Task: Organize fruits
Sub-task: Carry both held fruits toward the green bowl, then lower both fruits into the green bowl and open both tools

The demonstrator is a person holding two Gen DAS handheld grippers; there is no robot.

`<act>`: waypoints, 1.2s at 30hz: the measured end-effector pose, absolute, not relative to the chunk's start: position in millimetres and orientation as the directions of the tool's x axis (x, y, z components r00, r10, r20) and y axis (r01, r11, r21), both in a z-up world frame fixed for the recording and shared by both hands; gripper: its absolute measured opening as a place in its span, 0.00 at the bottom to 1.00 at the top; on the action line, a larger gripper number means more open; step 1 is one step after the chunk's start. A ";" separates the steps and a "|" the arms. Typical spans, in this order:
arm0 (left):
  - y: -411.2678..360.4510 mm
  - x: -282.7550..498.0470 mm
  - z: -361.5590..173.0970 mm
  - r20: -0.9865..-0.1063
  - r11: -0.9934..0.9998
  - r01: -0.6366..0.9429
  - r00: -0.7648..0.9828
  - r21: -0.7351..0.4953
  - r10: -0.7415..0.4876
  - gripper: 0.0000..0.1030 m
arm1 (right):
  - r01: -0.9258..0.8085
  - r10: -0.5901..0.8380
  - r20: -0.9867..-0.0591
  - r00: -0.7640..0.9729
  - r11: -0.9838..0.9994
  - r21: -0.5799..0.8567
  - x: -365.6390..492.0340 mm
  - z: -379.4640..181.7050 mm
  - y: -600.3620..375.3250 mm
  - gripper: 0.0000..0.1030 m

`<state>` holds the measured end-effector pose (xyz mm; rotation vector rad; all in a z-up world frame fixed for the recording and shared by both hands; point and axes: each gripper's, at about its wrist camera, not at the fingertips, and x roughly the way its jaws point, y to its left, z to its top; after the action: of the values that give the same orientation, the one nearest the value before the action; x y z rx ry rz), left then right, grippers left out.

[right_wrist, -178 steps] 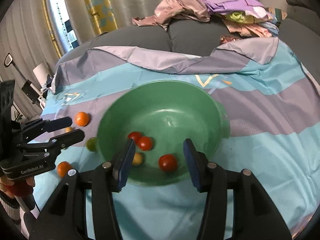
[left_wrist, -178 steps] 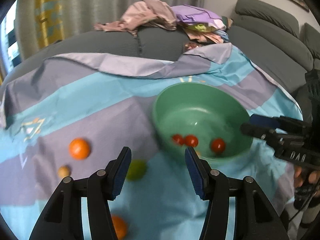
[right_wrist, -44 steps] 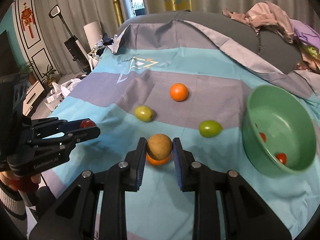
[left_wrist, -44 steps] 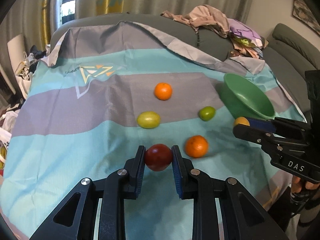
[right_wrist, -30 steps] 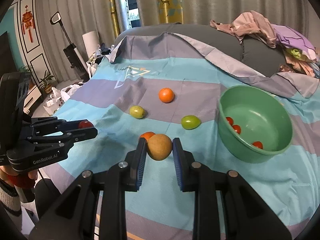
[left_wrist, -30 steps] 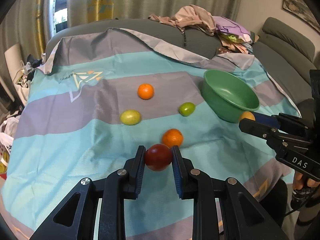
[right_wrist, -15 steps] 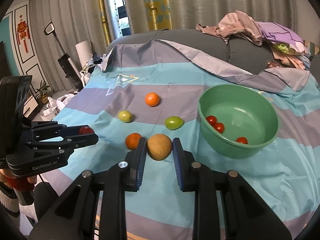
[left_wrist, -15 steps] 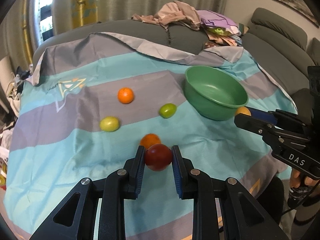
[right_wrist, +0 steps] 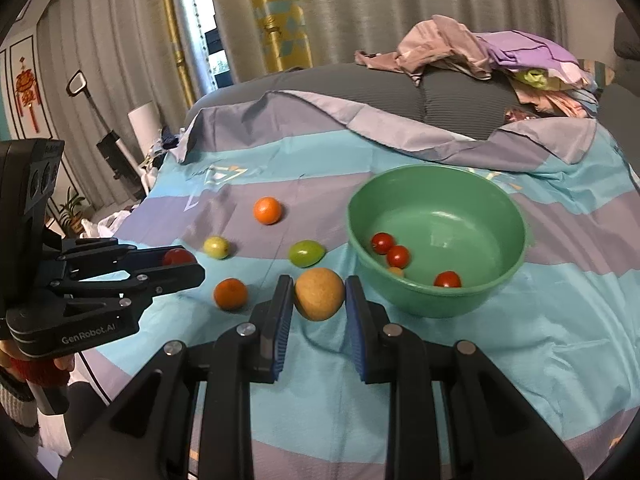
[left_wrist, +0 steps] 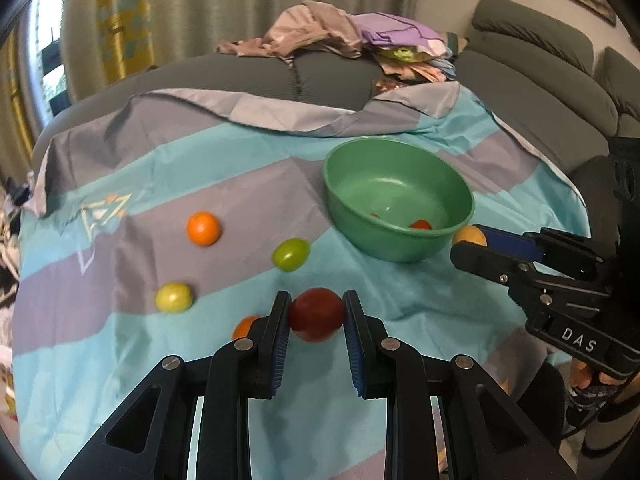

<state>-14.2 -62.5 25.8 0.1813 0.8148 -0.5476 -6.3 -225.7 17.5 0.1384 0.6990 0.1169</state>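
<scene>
Striped cloth [left_wrist: 400, 300] over sofa; green bowl [right_wrist: 500, 280] right of centre. Dark red fruit [left_wrist: 316, 314] is clamped in left gripper [left_wrist: 316, 316] jaws; tan fruit [right_wrist: 319, 293] is clamped in right gripper [right_wrist: 319, 296] jaws, near bowl's left wall.

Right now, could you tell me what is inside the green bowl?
The green bowl holds three small red tomatoes and one small orange fruit. Its near wall hides the closest strip of the bottom, so anything lying there cannot be seen.
</scene>
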 end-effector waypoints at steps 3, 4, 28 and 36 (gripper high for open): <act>-74.3 -8.7 28.4 -0.727 0.832 0.553 0.555 -0.041 -0.404 0.25 | -0.046 0.142 -0.630 0.764 0.985 0.166 -5.4 16.0 -232.7 0.26; -78.4 -7.0 29.0 -0.727 0.828 0.559 0.554 -0.038 -0.407 0.25 | -0.042 0.141 -0.629 0.765 0.985 0.170 -4.7 15.6 -235.7 0.26; -157.7 46.5 26.5 -0.721 0.762 0.645 0.500 -0.058 -0.479 0.25 | 0.076 0.044 -0.605 0.795 0.982 0.172 18.9 13.9 -291.5 0.26; -180.4 60.3 12.6 -0.743 0.756 0.654 0.492 -0.030 -0.455 0.25 | 0.101 0.030 -0.610 0.792 0.979 0.179 30.7 8.3 -305.7 0.26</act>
<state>60.3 -180.4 12.6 0.2715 0.8116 -0.6826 30.7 -305.7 8.3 0.2078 0.6575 -0.0388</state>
